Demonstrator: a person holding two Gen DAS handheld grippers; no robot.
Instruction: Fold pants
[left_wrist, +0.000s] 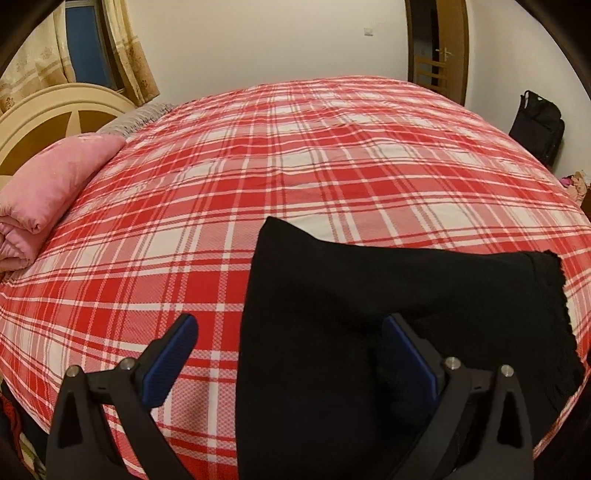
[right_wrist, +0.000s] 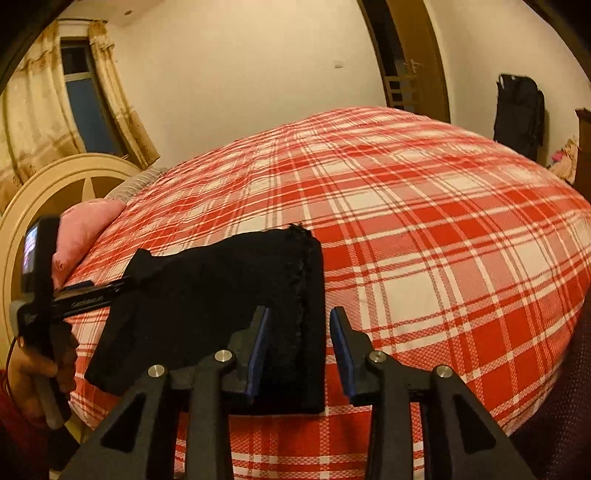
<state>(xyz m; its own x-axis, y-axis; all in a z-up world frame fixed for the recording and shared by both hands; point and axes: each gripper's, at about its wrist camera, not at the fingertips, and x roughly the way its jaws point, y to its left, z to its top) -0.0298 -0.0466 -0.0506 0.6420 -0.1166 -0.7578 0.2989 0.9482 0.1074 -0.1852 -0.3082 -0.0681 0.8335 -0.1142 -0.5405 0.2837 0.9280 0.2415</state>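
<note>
The black pants (left_wrist: 369, 295) lie folded into a thick pad near the front edge of the red plaid bed (left_wrist: 258, 166). My left gripper (left_wrist: 291, 336) hovers open and wide over the pants' left edge, one blue pad over the sheet and the other over the black cloth. In the right wrist view the pants (right_wrist: 221, 295) show a frayed hem along their right side. My right gripper (right_wrist: 299, 332) is open astride that right edge, with a gap between cloth and pads. A hand holds the left gripper (right_wrist: 122, 282) at the pants' far left corner.
A folded pink quilt (left_wrist: 48, 192) lies at the left by the cream headboard (left_wrist: 55, 107). A black bag (left_wrist: 539, 125) leans on the wall at the right, beside a doorway (left_wrist: 436, 48). Plaid sheet (right_wrist: 443, 240) stretches behind and right of the pants.
</note>
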